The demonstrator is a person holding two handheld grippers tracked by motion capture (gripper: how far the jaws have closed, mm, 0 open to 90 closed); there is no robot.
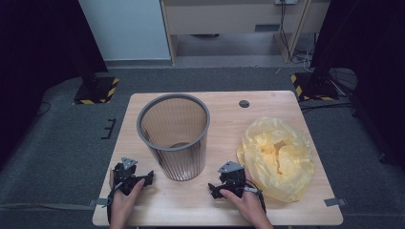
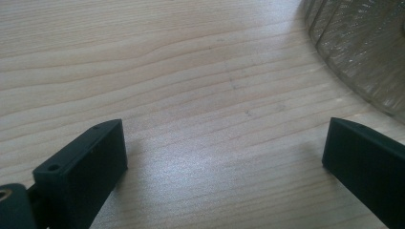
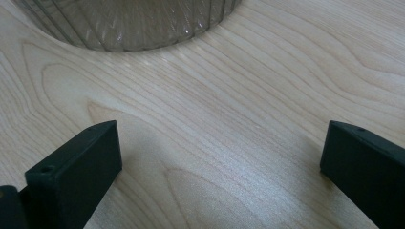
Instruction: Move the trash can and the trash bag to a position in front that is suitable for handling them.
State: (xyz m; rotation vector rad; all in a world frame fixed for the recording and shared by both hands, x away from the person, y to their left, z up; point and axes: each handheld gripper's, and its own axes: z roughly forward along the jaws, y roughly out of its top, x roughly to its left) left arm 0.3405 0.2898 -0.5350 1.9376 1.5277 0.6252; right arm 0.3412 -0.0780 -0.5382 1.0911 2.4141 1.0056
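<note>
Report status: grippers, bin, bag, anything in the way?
Left gripper and right gripper open, empty, resting on table. Waste bin upright between them, unlined. Yellow bag crumpled beside right gripper, untouched. Nothing in the way.

Bin (image 1: 174,138) left of bag (image 1: 279,157) on table (image 1: 219,102)

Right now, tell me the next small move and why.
Probably swing the right gripper toward the yellow bag just beside it. Both grippers rest open and empty on the table, the left gripper too, and the bin stands unlined.
</note>
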